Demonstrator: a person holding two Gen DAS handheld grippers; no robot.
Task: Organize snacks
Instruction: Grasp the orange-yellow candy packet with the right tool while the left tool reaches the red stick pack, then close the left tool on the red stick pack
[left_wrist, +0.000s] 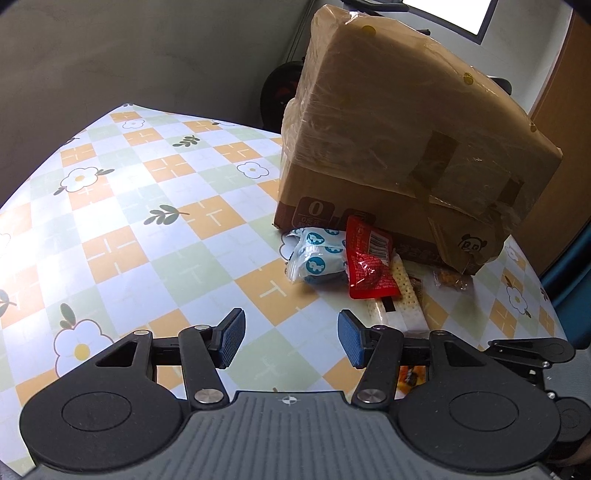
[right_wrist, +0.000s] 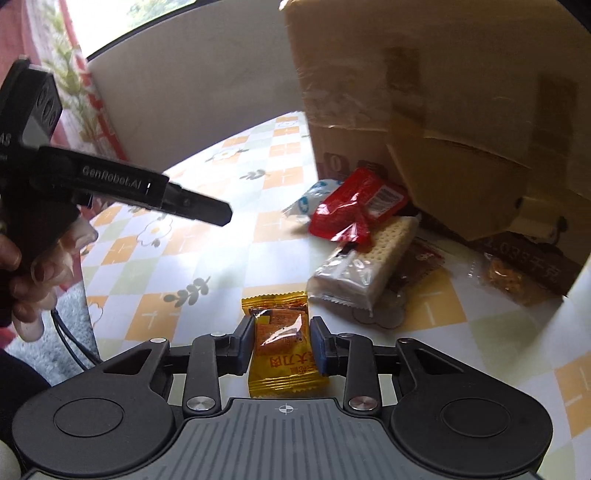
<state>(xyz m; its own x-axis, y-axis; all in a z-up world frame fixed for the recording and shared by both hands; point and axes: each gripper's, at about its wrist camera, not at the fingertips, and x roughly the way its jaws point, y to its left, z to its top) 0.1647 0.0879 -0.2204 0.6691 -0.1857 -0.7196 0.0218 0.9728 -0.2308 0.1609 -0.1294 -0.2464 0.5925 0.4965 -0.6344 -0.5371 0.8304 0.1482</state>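
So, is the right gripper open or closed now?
Closed: the right gripper has both pads pressed against the sides of the yellow snack packet, held between its fingers.

One taped cardboard box (left_wrist: 406, 147) is seen on the bench (left_wrist: 147, 221). Six snack packets are counted in front of the box: one blue-and-white (left_wrist: 314, 254), one red (left_wrist: 369, 262), one wafer (right_wrist: 365, 258), one yellow (right_wrist: 284, 350), two small brownish ones (right_wrist: 417, 266) (right_wrist: 506, 277).
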